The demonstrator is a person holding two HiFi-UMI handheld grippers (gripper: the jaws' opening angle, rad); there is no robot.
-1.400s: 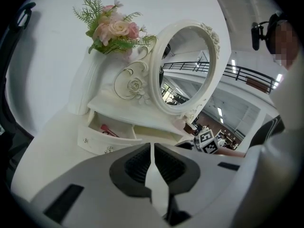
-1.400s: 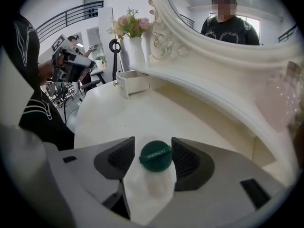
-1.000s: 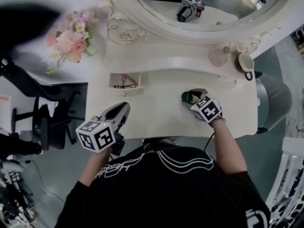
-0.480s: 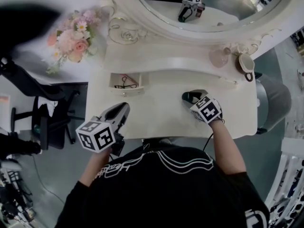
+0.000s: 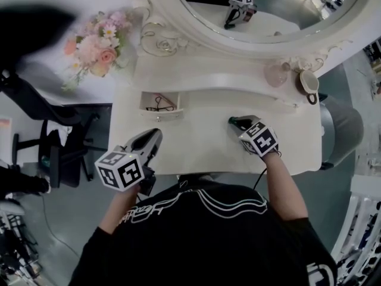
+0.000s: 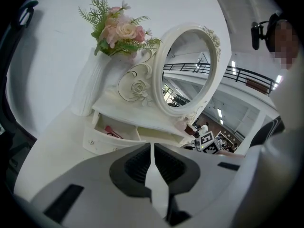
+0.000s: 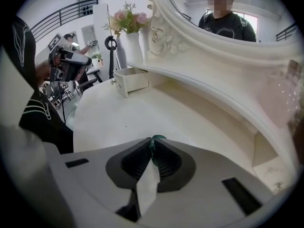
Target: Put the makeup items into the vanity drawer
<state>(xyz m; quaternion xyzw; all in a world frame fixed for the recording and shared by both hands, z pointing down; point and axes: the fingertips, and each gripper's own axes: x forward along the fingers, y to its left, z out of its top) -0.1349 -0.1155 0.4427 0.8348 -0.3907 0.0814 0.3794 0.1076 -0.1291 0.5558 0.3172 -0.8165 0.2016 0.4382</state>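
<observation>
On the white vanity top (image 5: 196,142), my right gripper (image 5: 234,122) is shut on a small dark green makeup item (image 5: 230,121). Its jaws have just been closing on it, and its green tip (image 7: 156,138) pokes out beyond the fingertips of the right gripper (image 7: 152,142). The small drawer (image 5: 159,115) stands open at the back left and holds a red item (image 6: 112,132) and a thin black piece. My left gripper (image 5: 155,134) hovers near the front left edge. Seen in its own view, the left gripper (image 6: 153,148) is shut with nothing in it and faces the drawer (image 6: 102,144).
An oval mirror (image 5: 262,11) with an ornate white frame rises at the back. A vase of pink flowers (image 5: 94,40) stands at the back left. A pink glass piece (image 5: 275,73) and a round cup-like item (image 5: 308,79) sit on the right shelf. A black chair (image 5: 56,145) is left of the table.
The right gripper's jaws have closed from wide apart onto the green item, staying in place. The left gripper has not moved.
</observation>
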